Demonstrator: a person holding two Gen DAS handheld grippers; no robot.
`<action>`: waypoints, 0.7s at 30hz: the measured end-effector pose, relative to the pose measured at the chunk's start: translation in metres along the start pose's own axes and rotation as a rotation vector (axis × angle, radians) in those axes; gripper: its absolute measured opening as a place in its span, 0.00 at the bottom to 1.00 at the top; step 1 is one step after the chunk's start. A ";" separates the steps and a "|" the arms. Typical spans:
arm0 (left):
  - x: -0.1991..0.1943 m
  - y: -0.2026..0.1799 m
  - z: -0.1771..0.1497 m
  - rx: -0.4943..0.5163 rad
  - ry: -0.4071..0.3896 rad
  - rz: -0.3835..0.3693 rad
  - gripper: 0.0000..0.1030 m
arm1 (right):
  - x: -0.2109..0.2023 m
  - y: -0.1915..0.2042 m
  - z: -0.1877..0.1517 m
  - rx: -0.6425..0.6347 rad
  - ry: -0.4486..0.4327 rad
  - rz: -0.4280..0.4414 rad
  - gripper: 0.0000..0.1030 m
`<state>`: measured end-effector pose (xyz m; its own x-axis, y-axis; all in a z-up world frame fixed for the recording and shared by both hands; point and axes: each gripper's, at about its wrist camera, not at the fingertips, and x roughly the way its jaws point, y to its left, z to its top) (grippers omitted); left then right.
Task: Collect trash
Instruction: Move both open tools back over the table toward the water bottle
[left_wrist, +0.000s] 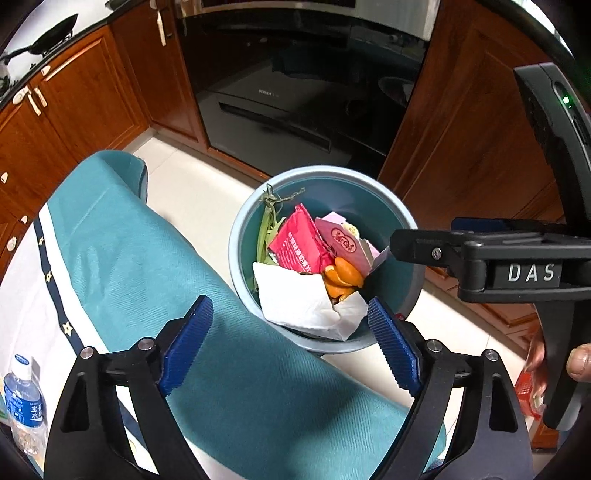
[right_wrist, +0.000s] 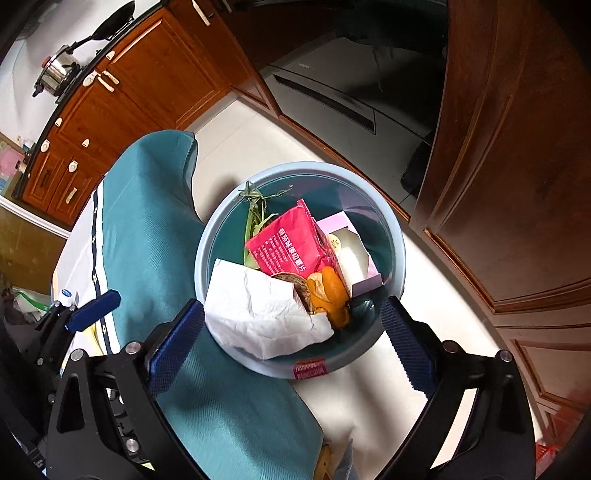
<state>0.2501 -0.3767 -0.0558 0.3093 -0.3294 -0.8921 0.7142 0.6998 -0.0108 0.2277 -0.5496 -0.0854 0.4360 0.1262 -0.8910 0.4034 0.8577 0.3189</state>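
A round blue-grey trash bin (left_wrist: 240, 236) (right_wrist: 207, 236) stands on the pale floor beside a table edge. Inside it lie a crumpled white paper (left_wrist: 299, 299) (right_wrist: 258, 306), a red snack packet (left_wrist: 299, 243) (right_wrist: 291, 240), a pink box (left_wrist: 343, 240) (right_wrist: 351, 251), orange peel (left_wrist: 341, 278) (right_wrist: 330, 291) and green husks (left_wrist: 267, 221) (right_wrist: 255, 210). My left gripper (left_wrist: 291, 345) hangs open above the bin's near rim with nothing between its blue pads. My right gripper (right_wrist: 291, 349) is open above the same rim, empty; its black body (left_wrist: 509, 266) shows in the left wrist view.
A teal tablecloth (left_wrist: 155, 258) (right_wrist: 147, 229) covers the table on the left. A water bottle (left_wrist: 24, 402) stands on it. Wooden cabinets (left_wrist: 74, 103) (right_wrist: 517, 166) and a dark glass oven door (left_wrist: 295, 92) ring the floor. A pot (right_wrist: 61, 72) sits on the counter.
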 end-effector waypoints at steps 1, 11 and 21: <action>-0.003 0.000 -0.001 -0.001 -0.005 -0.001 0.84 | -0.002 0.001 -0.001 -0.002 0.000 -0.002 0.90; -0.046 0.012 -0.021 -0.011 -0.078 0.000 0.95 | -0.026 0.023 -0.018 -0.042 -0.009 -0.056 0.94; -0.087 0.073 -0.066 -0.098 -0.114 0.035 0.96 | -0.036 0.094 -0.035 -0.160 0.014 -0.068 0.94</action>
<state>0.2333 -0.2550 -0.0085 0.4062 -0.3692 -0.8359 0.6387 0.7689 -0.0293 0.2214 -0.4561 -0.0352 0.4004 0.0710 -0.9136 0.2983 0.9326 0.2032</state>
